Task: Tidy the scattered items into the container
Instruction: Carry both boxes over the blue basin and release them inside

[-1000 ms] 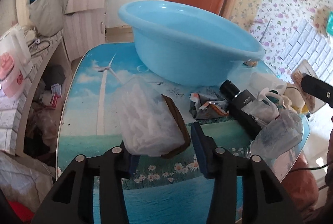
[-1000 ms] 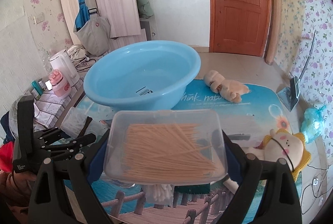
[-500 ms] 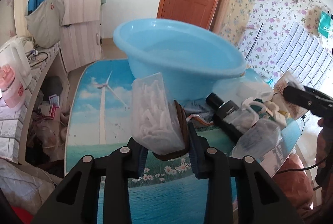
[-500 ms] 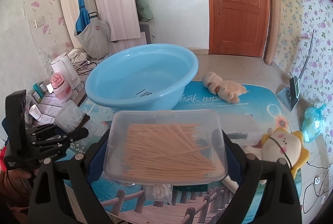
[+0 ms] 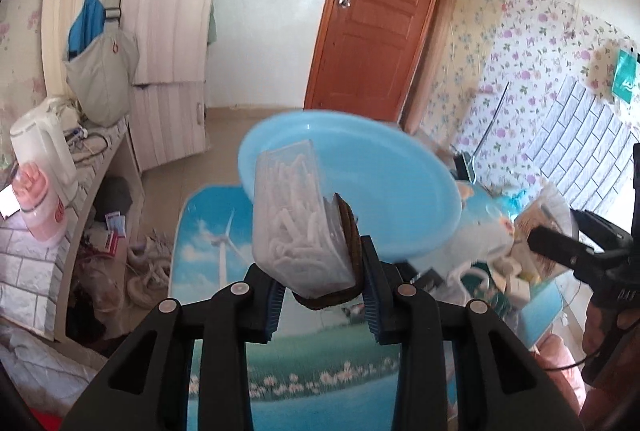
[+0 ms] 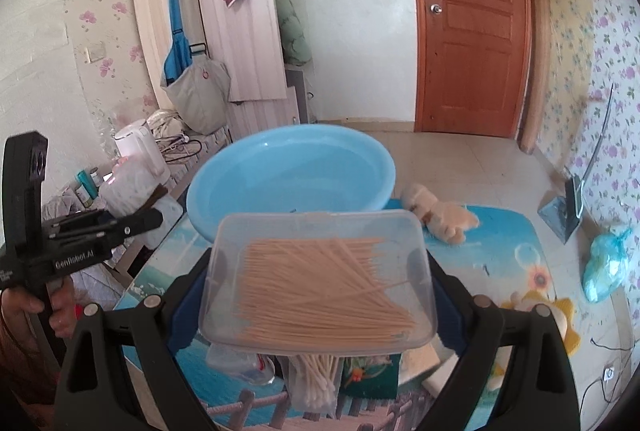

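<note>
The blue basin [image 6: 290,177] sits on the desk [image 6: 500,251], toward its far left part in the right wrist view, its rim wide open upward and its inside showing only a small dark mark near the near wall. In the left wrist view the basin [image 5: 384,191] lies straight ahead of the clear box of white pieces [image 5: 296,215], which is lifted above the desk [image 5: 212,231] and tilted, its upper end overlapping the basin's near rim in the picture. The left gripper [image 5: 320,299] has its fingers [image 5: 272,305] pressed against that box and a brown flat piece [image 5: 348,231] alongside it, clamped narrow.

The right gripper [image 6: 316,295] holds a clear lidded box of toothpicks [image 6: 320,277] flat between widely spread fingers [image 6: 188,299], pressed against the box's two short sides. The box hangs above the desk's near part, its far edge just short of the basin's near rim in the picture. Below it lie a pack of cotton swabs [image 6: 316,383] and a clear bottle [image 6: 244,367].

Right of the basin a beige plush toy [image 6: 440,217] lies near the rim; beyond it the desk surface is bare out to the rounded far corner. A yellow-edged doll [image 6: 540,307] rests at the right edge.
</note>
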`<control>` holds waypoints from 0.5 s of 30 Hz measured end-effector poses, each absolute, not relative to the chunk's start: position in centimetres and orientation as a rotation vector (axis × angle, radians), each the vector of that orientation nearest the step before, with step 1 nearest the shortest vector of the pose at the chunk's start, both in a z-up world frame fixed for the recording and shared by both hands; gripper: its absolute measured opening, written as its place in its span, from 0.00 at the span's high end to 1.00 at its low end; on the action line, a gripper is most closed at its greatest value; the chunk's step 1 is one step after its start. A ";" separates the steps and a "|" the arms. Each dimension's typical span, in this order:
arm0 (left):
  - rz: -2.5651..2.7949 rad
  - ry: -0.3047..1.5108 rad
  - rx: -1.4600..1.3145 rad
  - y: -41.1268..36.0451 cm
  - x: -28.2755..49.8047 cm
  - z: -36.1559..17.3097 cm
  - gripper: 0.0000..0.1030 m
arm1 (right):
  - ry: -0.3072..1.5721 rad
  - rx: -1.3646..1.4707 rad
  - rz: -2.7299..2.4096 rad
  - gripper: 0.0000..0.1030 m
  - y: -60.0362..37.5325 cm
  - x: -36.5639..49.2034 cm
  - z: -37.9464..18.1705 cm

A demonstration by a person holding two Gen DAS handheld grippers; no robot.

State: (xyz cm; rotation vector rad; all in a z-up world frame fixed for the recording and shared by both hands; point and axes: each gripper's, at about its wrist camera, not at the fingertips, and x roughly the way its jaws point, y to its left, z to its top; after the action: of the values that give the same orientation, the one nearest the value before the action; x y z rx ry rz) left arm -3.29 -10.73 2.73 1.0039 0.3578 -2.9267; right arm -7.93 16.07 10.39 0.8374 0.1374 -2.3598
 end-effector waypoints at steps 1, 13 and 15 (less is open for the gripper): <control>-2.935 0.365 0.994 -10.9 -3.5 3.1 0.68 | 0.137 0.832 -2.358 0.09 15.9 -8.2 10.6; -2.981 0.336 0.986 -10.5 -8.5 4.0 0.68 | 0.135 0.822 -2.319 0.09 13.2 -11.8 10.4; -2.982 0.325 1.014 -10.3 -9.5 3.5 0.68 | 0.151 0.833 -2.315 0.09 12.8 -12.5 9.9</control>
State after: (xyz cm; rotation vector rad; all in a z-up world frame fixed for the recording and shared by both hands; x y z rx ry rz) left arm -9.47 -10.34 3.48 1.0135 0.3247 -2.9816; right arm -12.46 12.76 9.89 0.8334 0.1508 -2.3146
